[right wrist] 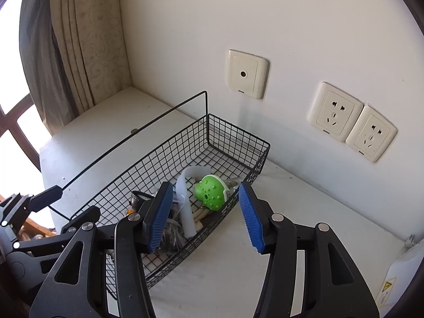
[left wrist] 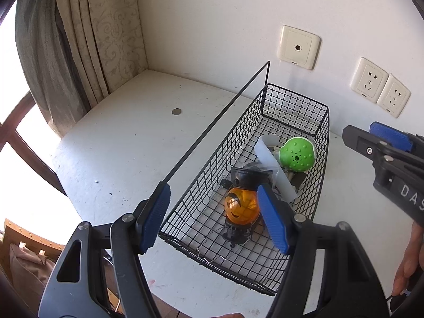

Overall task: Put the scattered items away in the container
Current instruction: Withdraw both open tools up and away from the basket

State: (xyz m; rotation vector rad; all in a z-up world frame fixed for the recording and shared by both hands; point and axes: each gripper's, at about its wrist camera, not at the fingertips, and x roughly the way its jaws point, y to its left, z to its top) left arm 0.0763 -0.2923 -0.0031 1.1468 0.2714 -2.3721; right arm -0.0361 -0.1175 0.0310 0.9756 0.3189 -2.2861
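A black wire basket (left wrist: 296, 103) (right wrist: 238, 132) stands on the white table against the wall. Inside lie an orange pumpkin-face lantern (left wrist: 242, 206), a green dotted ball (left wrist: 298, 153) (right wrist: 210, 192), a translucent white strip (left wrist: 273, 169) (right wrist: 185, 209) and some dark clutter. The basket's thin wire handle (left wrist: 220, 122) (right wrist: 137, 135) stands raised, its end meeting the tip of my left gripper's left finger. My left gripper (left wrist: 214, 218) (right wrist: 66, 206) is open over the basket's near end, with no pad pressing on anything. My right gripper (right wrist: 205, 212) (left wrist: 371, 137) hangs open above the basket's right rim, empty.
A coin-like disc (left wrist: 176, 111) lies on the table (left wrist: 119, 145) left of the basket. Wall sockets (right wrist: 335, 112) and a curtain (left wrist: 79, 53) stand behind. A white device with a warning label (right wrist: 397, 278) sits at the right edge. A hand (left wrist: 408, 259) shows lower right.
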